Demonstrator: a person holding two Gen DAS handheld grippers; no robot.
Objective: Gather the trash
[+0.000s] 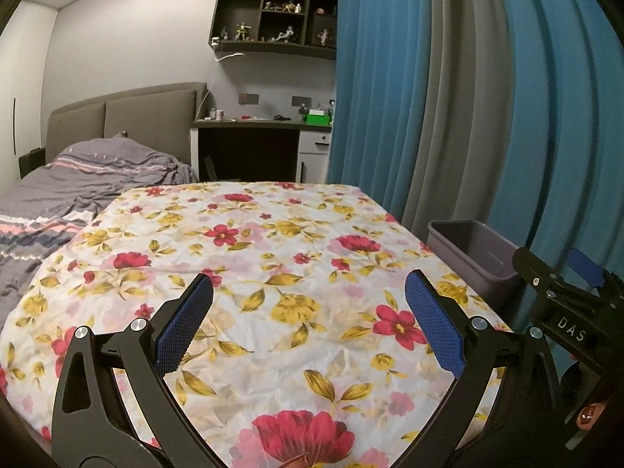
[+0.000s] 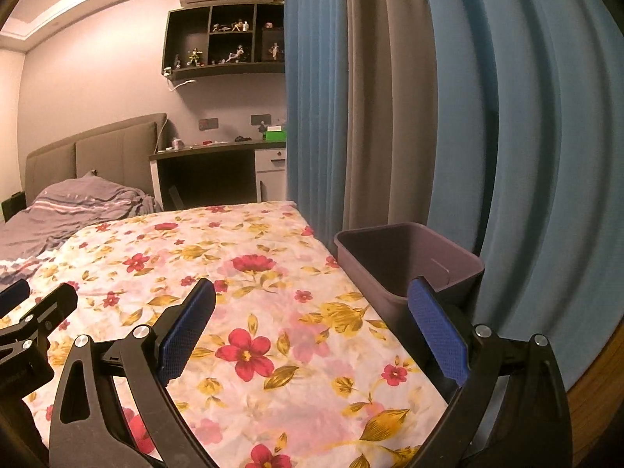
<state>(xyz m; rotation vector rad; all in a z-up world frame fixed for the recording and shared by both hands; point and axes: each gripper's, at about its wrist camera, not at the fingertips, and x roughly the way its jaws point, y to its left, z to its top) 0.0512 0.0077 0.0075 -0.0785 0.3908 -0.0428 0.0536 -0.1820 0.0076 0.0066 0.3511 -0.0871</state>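
Both grippers, left (image 1: pixel 309 314) and right (image 2: pixel 311 318), hover with jaws spread and empty over your floral-clothed counter (image 1: pixel 273 241), bin (image 2: pixel 405 265) at its right edge; no trash shows, so groping blindly may snag the cloth instead.

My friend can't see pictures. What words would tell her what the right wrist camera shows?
The open right gripper hovers over a table covered in a flowered cloth, holding nothing. An empty purple bin stands at the table's right edge by blue and grey curtains, the left gripper peeks in at the left, and a bed lies behind.
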